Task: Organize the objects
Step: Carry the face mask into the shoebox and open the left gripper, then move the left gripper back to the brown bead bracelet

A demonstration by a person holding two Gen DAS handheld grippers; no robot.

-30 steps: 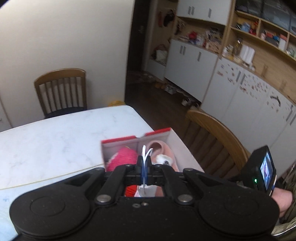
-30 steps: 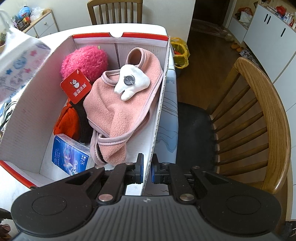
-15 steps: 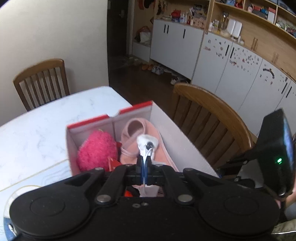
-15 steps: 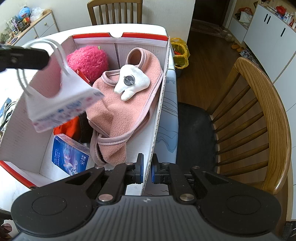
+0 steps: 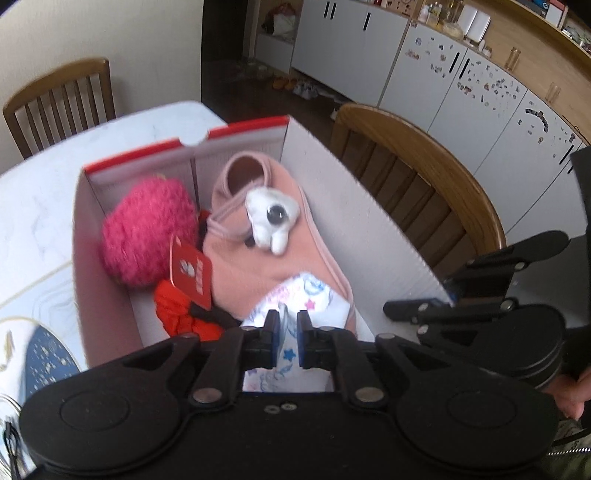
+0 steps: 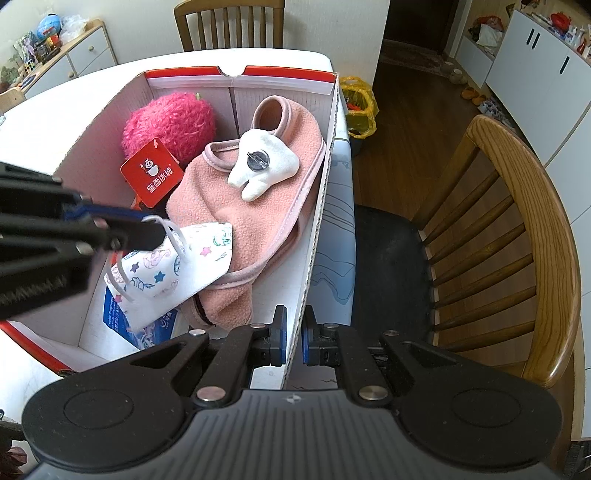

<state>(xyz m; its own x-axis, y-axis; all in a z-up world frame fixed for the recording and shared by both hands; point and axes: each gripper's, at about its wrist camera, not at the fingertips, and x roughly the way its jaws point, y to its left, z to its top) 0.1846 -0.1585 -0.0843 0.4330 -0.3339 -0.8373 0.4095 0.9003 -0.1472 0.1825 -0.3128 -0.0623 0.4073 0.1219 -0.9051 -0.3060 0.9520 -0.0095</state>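
A white face mask (image 6: 177,266) printed with stars lies inside the red-rimmed cardboard box (image 6: 240,79), on a pink fleece garment (image 6: 236,221) and a blue packet (image 6: 114,317). My left gripper (image 5: 286,332) is low over the box's near end. Its jaws are opening, with the mask (image 5: 310,299) between them and its ear loops by the tip (image 6: 155,232). My right gripper (image 6: 293,339) is shut on the box's right wall. Also inside are a fuzzy pink ball (image 6: 170,122), a white tooth plush (image 6: 266,162), a red tag (image 6: 153,171) and an orange item (image 5: 173,306).
The box stands on a white marble table (image 5: 37,192) near its right edge. A wooden chair (image 6: 517,240) sits close on the right and another chair (image 6: 229,22) beyond the table. A yellow bag (image 6: 358,99) lies on the floor; white cabinets (image 5: 424,81) line the far wall.
My left gripper has come down into the box with the mask, which now rests on the pink fleece, and its jaws have parted slightly. The right gripper has kept still on the wall.
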